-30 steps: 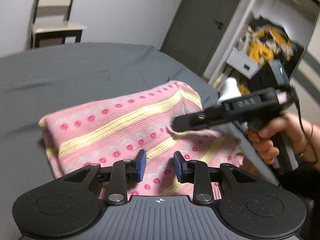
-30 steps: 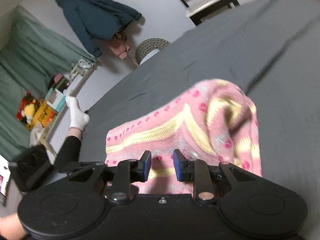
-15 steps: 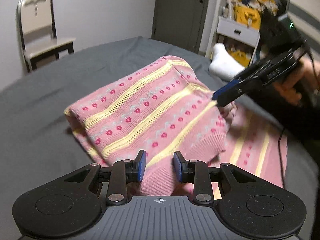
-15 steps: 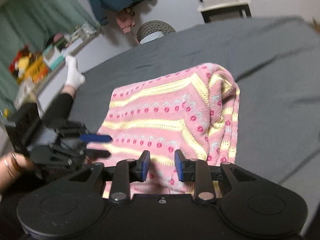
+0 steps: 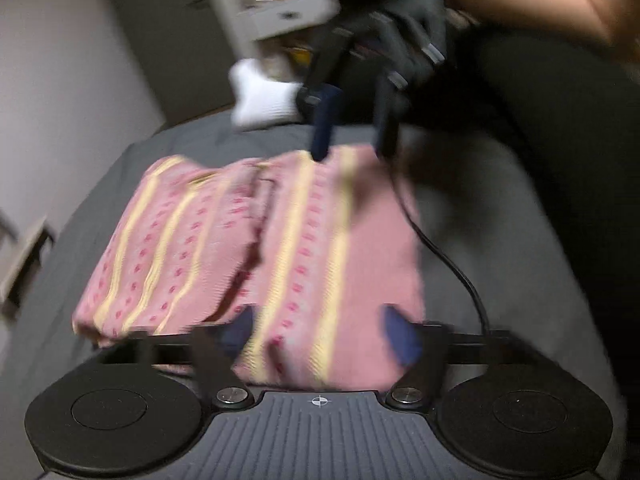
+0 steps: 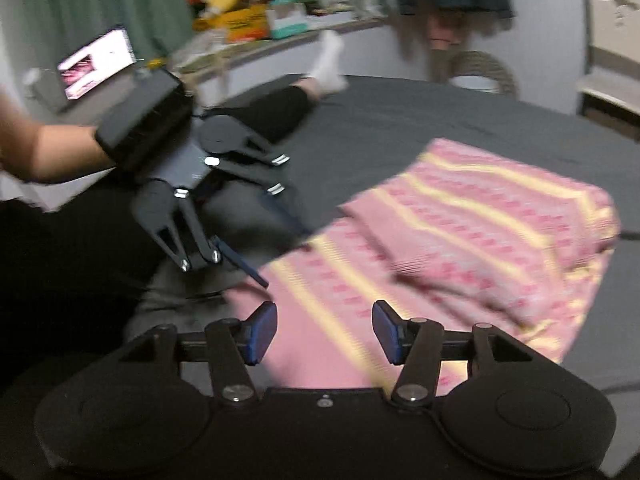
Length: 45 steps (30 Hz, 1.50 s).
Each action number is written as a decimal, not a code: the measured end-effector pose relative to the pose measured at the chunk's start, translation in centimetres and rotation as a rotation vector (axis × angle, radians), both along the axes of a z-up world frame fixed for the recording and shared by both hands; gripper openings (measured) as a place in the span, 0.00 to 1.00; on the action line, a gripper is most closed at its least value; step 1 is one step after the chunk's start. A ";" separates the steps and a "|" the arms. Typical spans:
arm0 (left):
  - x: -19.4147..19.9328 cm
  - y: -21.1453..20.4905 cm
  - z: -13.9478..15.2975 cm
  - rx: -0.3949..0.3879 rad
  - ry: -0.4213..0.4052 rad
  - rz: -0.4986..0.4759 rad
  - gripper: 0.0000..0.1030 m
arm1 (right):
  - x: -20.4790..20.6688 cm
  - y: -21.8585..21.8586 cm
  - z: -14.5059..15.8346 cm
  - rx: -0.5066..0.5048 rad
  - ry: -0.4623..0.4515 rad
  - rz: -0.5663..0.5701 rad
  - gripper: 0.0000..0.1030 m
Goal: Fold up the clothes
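I see the sweater (image 5: 256,248) lying on the bed (image 6: 400,120), partly folded: one layer doubled over toward 10 o'clock, a single layer spread toward 3. I judge more folding remains. My left hand-held gripper (image 5: 320,334) and right hand-held gripper (image 6: 324,332) both gape wide, holding nothing. A cable (image 5: 448,256) trails at 2 o'clock beside the sweater; a leg (image 6: 276,112) rests on the bed.

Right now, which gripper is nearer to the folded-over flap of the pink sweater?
Probably the left gripper: it hovers open over the sweater beside the flap. The right gripper, also open, is at the opposite edge.
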State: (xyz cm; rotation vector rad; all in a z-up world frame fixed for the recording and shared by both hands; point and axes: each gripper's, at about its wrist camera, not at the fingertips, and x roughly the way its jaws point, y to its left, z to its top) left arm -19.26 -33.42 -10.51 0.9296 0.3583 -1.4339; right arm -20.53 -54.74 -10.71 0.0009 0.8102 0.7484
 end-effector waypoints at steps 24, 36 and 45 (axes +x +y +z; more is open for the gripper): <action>-8.7 3.5 -3.1 0.248 -0.771 -0.582 0.83 | -0.6 0.2 -0.3 0.059 0.054 -0.003 0.64; -9.9 4.8 -2.7 0.162 -0.742 -0.668 0.62 | -0.4 0.6 -1.0 0.051 0.084 0.011 0.67; -8.3 4.3 -1.1 0.188 -0.496 -0.512 0.16 | -0.2 1.7 -1.7 0.033 0.114 0.045 0.68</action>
